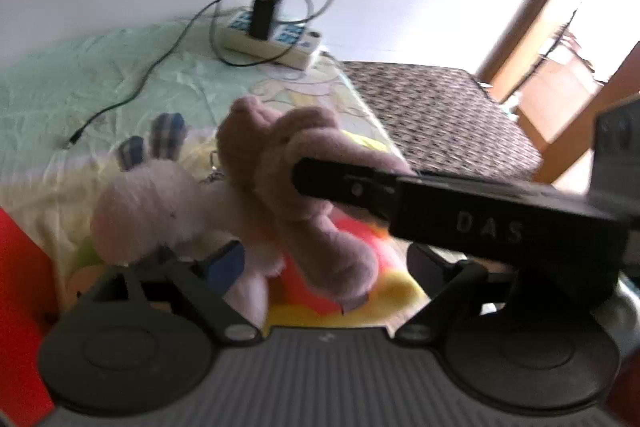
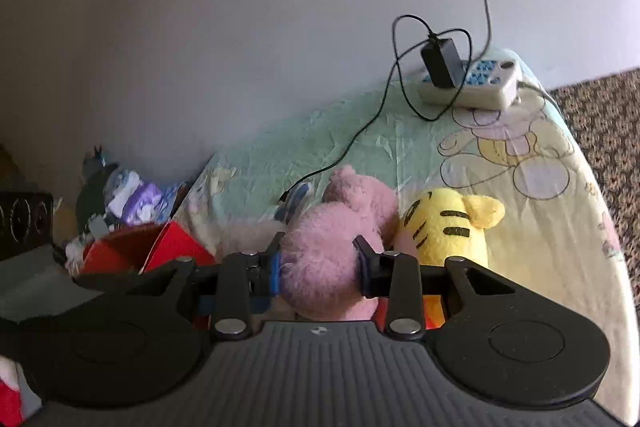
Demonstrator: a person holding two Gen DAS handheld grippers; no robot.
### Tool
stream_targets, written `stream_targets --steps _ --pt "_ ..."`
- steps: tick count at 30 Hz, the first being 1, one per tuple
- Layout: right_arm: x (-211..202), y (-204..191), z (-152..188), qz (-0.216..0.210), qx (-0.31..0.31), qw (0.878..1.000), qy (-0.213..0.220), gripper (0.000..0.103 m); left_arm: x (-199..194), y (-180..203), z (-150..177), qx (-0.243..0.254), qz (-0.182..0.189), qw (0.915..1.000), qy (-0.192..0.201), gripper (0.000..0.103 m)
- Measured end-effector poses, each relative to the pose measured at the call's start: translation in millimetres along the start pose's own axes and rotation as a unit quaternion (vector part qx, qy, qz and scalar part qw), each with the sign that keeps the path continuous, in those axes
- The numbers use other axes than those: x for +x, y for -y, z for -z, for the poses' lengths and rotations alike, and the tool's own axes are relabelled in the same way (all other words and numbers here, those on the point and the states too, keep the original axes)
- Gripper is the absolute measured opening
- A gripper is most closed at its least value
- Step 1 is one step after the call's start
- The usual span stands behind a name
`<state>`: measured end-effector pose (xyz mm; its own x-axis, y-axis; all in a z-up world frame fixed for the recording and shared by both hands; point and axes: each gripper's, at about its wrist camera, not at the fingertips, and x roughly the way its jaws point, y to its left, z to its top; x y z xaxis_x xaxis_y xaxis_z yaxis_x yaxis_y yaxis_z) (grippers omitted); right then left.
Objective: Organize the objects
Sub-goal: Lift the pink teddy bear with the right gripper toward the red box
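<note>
- We have the right gripper [image 2: 318, 269] clamped on the pink plush toy [image 2: 332, 267]: its fingers [image 2: 366, 267] press into the fluffy body from both sides, and the fur bulges round them.
- In the left wrist view the same toy [image 1: 312, 171] appears lifted off the bed [image 1: 120, 79], the right gripper's black finger [image 1: 344, 183] crossing it from the right. We judge this a pick-up for sorting, the squeeze taken across the soft middle so the toy does not slip.
- Our left gripper [image 1: 324, 263] stands with its fingers [image 1: 224, 259] wide apart, pressing on nothing. A pale lilac bunny [image 1: 148, 207] with checked ears lies just ahead of its left finger; whether they touch we cannot tell.
- The pink toy's long axis runs away from the right camera: its rounded end sits between the fingers, and the narrower end points up the bed toward the power strip [image 2: 472, 83]. In the left view its limbs droop toward the camera.
- A yellow striped tiger plush [image 2: 444, 227] lies on the bed just to the right of the pink toy, touching it or nearly so.
- A red box [image 2: 136, 251] stands open to the left, at the bed's edge. We take it for the likely place to put the toys, though nothing confirms it.
- The black charger cable [image 2: 360, 135] trails across the sheet near the toys and could snag.
</note>
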<state>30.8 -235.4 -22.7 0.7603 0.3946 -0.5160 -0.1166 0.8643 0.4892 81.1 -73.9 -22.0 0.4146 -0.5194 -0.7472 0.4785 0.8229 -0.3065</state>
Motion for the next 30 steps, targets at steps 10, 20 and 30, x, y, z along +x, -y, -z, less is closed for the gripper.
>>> stream_targets --steps 10,20,30 --pt "-2.3 -15.7 20.6 -0.041 -0.086 0.993 -0.068 0.040 -46.9 -47.1 33.1 -0.061 0.044 0.9970 0.019 0.091" --pt "-21.0 37.3 6.3 -0.108 0.092 0.990 -0.020 0.050 -39.0 -46.5 23.7 -0.061 0.040 0.9971 0.023 0.094" --pt "28.2 46.1 21.5 -0.080 0.130 0.986 -0.073 0.050 4.8 -15.9 10.2 -0.010 0.013 0.9998 -0.015 0.063"
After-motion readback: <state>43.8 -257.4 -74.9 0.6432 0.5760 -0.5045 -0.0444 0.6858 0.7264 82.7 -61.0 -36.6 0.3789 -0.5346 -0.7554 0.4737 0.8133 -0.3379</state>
